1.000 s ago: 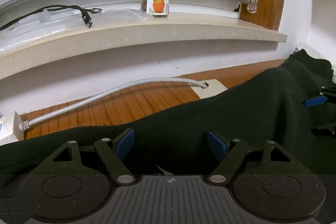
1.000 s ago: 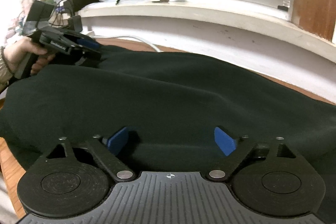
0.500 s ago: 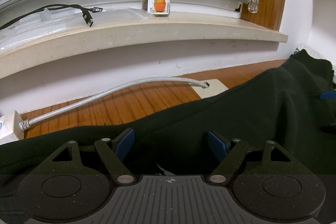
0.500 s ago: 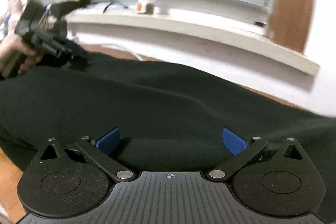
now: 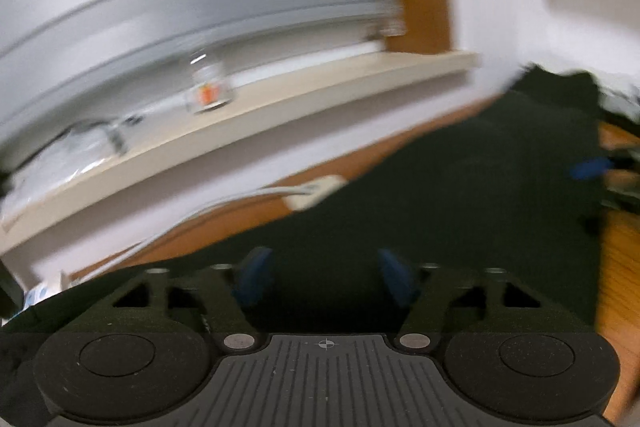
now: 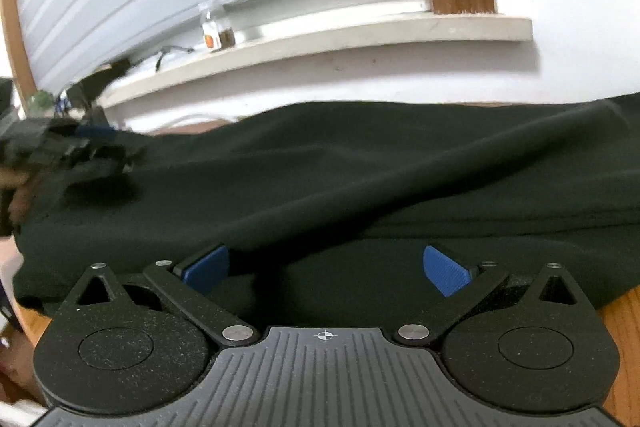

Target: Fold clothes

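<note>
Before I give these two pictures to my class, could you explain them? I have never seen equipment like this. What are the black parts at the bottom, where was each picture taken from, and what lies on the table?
There is no robot here. A person holds a two-fingered tool in each hand, and each tool has a wide-angle camera looking along its blue-padded fingers. The black parts are the tools themselves. The blurred picture comes from the left tool, the sharper one from the right tool. A dark garment lies spread over a wooden table, below a windowsill with a small jar. The left tool's jaws have just been closing with cloth between them, but the blur hides whether they grip it. The right tool's jaws have just been opening and stand wide over the garment, holding nothing.
</note>
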`<state>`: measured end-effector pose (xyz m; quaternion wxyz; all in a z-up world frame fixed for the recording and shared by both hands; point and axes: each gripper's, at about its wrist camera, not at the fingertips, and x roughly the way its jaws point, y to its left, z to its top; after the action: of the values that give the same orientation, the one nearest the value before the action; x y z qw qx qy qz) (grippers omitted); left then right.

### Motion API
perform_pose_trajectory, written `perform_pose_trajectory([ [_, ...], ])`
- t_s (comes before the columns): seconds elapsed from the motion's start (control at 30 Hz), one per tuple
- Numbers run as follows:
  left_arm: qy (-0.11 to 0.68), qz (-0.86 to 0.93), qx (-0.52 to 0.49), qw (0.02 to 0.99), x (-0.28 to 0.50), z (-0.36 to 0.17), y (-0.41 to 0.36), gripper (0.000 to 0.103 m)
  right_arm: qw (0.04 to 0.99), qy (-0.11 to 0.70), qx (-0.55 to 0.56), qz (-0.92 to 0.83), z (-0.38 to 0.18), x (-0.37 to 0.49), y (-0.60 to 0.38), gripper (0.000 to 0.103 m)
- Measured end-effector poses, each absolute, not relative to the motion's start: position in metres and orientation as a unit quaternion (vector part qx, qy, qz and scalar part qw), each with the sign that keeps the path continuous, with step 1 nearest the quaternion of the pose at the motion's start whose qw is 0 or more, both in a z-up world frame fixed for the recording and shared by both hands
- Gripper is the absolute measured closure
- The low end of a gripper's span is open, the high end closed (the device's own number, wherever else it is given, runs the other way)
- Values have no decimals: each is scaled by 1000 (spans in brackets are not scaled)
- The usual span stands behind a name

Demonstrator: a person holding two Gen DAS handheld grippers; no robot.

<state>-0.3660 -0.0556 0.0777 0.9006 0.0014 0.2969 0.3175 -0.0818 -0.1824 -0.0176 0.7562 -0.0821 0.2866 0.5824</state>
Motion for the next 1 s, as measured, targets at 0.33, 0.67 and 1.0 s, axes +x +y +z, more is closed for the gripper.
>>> perform_pose_trajectory([
  [0.33, 344, 255, 125, 895, -333, 57, -192, 79, 761, 264, -149, 573, -20, -105, -171, 0],
  [0.67, 394, 264, 180, 861, -323, 26, -213, 61, 758, 282, -113, 577, -20, -94, -176, 0],
  [1.0, 386, 268, 183, 864, -332, 32, -197, 78, 762, 276, -123, 573, -22, -98, -175, 0],
])
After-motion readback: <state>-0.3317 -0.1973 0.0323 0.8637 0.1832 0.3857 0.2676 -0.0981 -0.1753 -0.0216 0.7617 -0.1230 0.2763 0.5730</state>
